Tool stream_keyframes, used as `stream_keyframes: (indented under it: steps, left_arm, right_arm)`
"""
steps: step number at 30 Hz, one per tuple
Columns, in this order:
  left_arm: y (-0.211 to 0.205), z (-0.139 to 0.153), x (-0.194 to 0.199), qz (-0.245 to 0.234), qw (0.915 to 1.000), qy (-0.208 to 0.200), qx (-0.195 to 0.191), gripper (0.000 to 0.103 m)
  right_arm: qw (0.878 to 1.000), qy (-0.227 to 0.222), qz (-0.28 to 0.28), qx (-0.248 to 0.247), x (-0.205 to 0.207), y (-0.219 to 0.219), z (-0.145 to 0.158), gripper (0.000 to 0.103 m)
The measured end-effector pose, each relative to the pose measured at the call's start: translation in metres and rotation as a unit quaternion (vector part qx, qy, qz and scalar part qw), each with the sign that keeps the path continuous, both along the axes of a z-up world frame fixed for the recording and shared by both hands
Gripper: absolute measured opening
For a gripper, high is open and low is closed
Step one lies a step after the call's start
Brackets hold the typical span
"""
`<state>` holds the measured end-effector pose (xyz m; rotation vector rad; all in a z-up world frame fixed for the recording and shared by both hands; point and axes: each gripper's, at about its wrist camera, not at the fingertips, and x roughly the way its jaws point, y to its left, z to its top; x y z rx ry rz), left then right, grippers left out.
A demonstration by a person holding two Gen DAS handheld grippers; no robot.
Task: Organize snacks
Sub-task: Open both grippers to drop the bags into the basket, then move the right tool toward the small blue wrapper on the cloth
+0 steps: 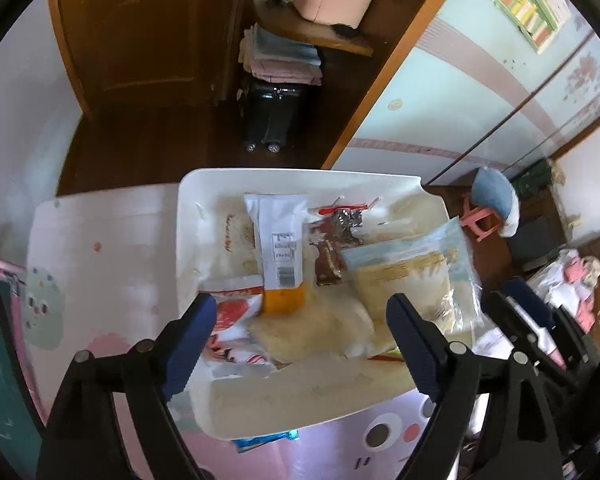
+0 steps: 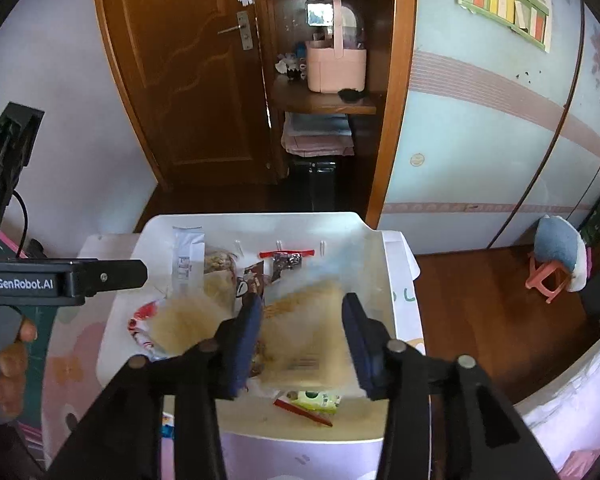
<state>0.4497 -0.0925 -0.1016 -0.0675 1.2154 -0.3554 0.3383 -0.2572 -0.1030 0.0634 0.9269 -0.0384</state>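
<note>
Nearly done, I judge: most snack packets [image 1: 284,256] already lie heaped inside the white bin [image 1: 300,178], both the left gripper [image 1: 300,320] and right gripper [image 2: 302,320] hovering with jaws spread and empty, one blue packet [image 1: 266,440] outside at six o'clock.

1. The bin [image 1: 204,184] sits on the table [image 1: 100,240], and every snack packet lies inside the bin.
2. The tall packet [image 1: 280,248] lies in the bin's middle, with the chocolate bar [image 1: 328,260] just to its right.
3. The flat cracker bag [image 1: 412,276] lies at the bin's right side.
4. A stool [image 2: 548,276] stands on the floor, well right of the bin.
5. A door [image 2: 188,80] stands behind the bin.
</note>
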Motion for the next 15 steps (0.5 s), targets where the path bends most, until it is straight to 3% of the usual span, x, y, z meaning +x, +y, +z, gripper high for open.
stream_keyframes:
  steps: [7, 15]
  left_arm:
    - [0.01, 0.031, -0.03, -0.012, 0.9989, -0.033, 0.03, 0.086]
    - [0.038, 0.068, -0.089, -0.004, 0.9976, -0.061, 0.034, 0.087]
  right_arm:
    - [1.0, 0.003, 0.01, 0.003, -0.019, 0.002, 0.015, 0.044]
    - [1.0, -0.002, 0.029, 0.003, -0.058, 0.006, 0.038, 0.044]
